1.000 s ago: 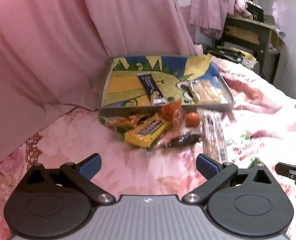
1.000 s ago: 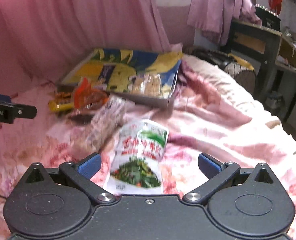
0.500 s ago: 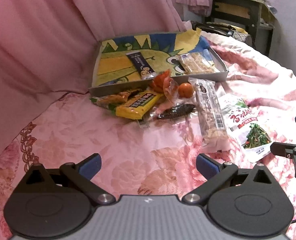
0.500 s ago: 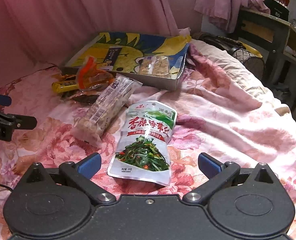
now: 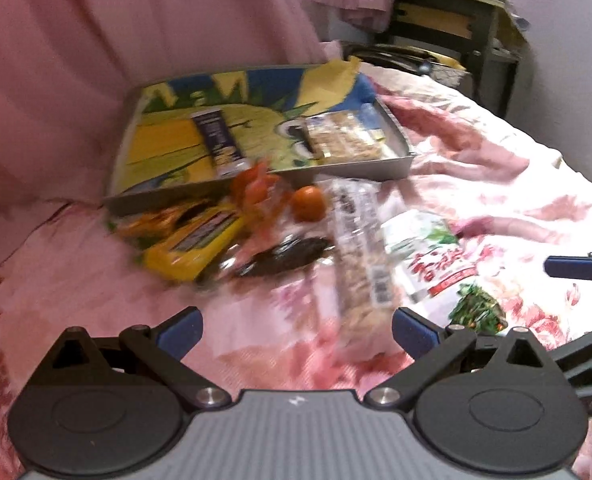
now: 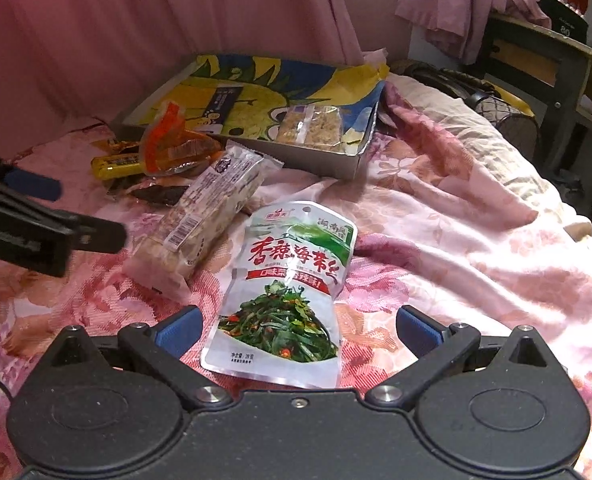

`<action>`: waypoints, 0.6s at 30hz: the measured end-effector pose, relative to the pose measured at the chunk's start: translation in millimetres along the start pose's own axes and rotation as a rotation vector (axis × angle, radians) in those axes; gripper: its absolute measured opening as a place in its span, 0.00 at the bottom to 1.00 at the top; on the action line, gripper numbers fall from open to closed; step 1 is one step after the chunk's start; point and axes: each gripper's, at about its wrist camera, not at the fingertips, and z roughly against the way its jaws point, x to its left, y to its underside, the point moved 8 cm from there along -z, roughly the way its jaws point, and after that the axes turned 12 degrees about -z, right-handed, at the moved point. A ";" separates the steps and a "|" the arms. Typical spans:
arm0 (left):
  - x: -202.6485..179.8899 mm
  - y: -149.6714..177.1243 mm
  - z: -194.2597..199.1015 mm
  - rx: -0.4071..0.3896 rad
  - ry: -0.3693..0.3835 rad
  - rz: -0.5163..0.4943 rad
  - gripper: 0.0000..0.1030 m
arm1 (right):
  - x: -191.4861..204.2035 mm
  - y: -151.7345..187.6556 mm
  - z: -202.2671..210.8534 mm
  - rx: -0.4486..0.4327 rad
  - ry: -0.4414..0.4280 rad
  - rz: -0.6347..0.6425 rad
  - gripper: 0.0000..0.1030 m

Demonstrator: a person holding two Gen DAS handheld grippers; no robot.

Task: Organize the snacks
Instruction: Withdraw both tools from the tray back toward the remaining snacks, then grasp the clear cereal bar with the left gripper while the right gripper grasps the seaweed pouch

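A shallow tray (image 5: 360, 170) (image 6: 316, 158) with a yellow-blue cartoon liner lies on the bed and holds a dark bar (image 5: 217, 142) and a clear cracker pack (image 5: 342, 138). In front of it lie a yellow bar (image 5: 191, 246), an orange wrapper (image 5: 255, 188), a small orange (image 5: 308, 203), a dark packet (image 5: 287, 258), a long clear cracker pack (image 5: 362, 268) (image 6: 207, 224) and a white-green seaweed pouch (image 6: 287, 300) (image 5: 440, 264). My left gripper (image 5: 296, 332) is open and empty, near the long pack. My right gripper (image 6: 298, 334) is open, its fingers either side of the pouch's near end.
The bed has a pink floral cover (image 6: 456, 240). A pink curtain (image 5: 115, 40) hangs behind the tray. A dark wooden table (image 6: 544, 52) stands at the far right beyond the bed, with a dark basket (image 6: 492, 108) beside it.
Both grippers have moved forward and down toward the snacks. The pouch now lies between the right gripper's fingers. The left view is motion-blurred. Nothing was picked up.
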 end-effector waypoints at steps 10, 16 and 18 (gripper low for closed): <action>-17.5 -29.4 -40.1 -0.021 0.049 -0.044 0.99 | 3.0 -6.0 -26.7 0.016 0.001 -0.005 0.99; -24.7 -28.2 -55.0 0.003 0.091 -0.044 0.98 | -0.5 -12.8 -42.8 0.016 0.003 -0.019 0.99; -26.0 -27.9 -57.5 0.006 0.101 -0.043 0.97 | -2.0 -14.3 -48.2 0.020 0.002 -0.022 0.99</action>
